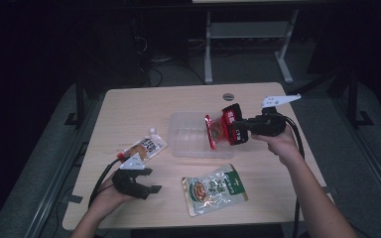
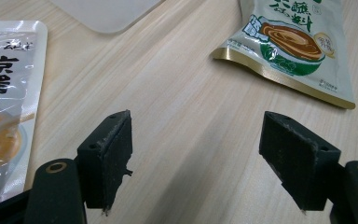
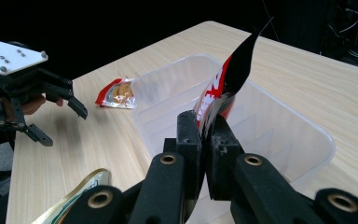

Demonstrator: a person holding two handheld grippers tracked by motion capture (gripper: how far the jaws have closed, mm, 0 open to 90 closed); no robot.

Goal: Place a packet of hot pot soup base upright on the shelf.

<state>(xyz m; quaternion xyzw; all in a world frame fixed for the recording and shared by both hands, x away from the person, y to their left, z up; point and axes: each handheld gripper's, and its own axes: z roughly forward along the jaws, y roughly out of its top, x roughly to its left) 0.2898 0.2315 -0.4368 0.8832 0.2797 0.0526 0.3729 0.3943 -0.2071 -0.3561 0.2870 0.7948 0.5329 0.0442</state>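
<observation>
My right gripper (image 3: 204,123) is shut on the lower edge of a red sauce pouch (image 3: 223,79), which it holds upright over a clear plastic container (image 3: 307,130). From above, the pouch (image 1: 218,130) hangs at the container's (image 1: 188,146) right end, with the right gripper (image 1: 232,128) pointing left. My left gripper (image 1: 154,181) rests near the table's front left, open, and its jaws (image 2: 196,121) stand wide over bare wood with nothing between them.
A green-and-white pouch (image 1: 214,188) lies flat at the front middle, just right of the left gripper. An orange-and-white pouch (image 1: 144,147) lies left of the container. The table's round cable hole (image 1: 228,96) sits behind the container.
</observation>
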